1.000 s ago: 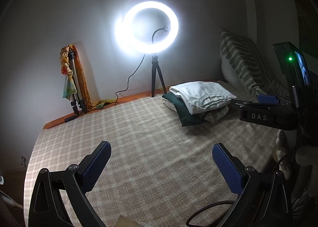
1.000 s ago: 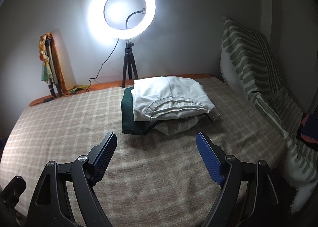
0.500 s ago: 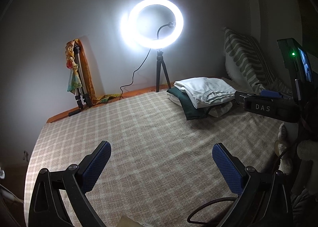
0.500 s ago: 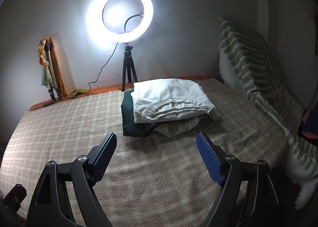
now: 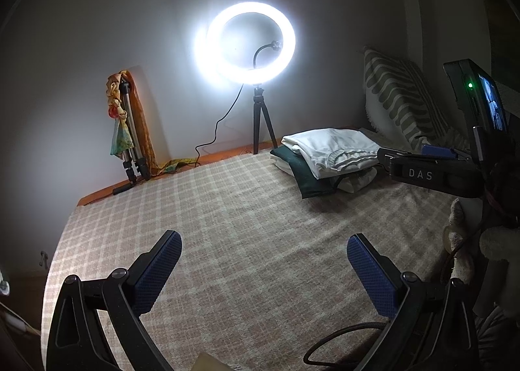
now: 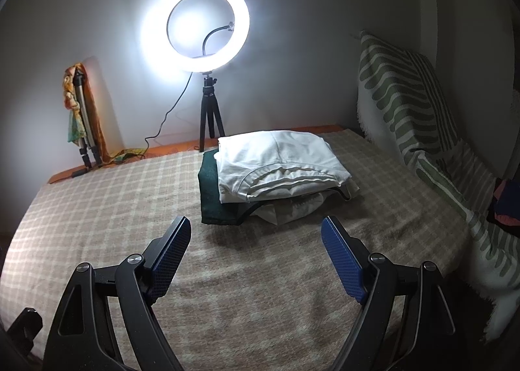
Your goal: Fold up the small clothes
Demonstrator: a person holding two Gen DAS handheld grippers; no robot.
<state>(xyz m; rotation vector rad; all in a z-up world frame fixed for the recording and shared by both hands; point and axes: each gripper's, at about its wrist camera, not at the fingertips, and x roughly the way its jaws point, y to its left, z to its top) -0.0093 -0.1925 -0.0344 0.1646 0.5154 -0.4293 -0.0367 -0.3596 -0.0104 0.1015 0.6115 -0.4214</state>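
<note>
Both the left gripper (image 5: 263,252) and right gripper (image 6: 255,234) hover wide and empty over the bed (image 6: 97,195), facing the stack of folded clothes (image 6: 276,172) at its far side, so the next move probably calls for fetching another garment.

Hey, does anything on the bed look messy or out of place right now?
Mostly tidy. The stack of clothes sits square, but the cream garment at its bottom is crumpled and bulges out from under the dark green piece. Nothing looks spilled or damaged on the checked bedcover.
</note>
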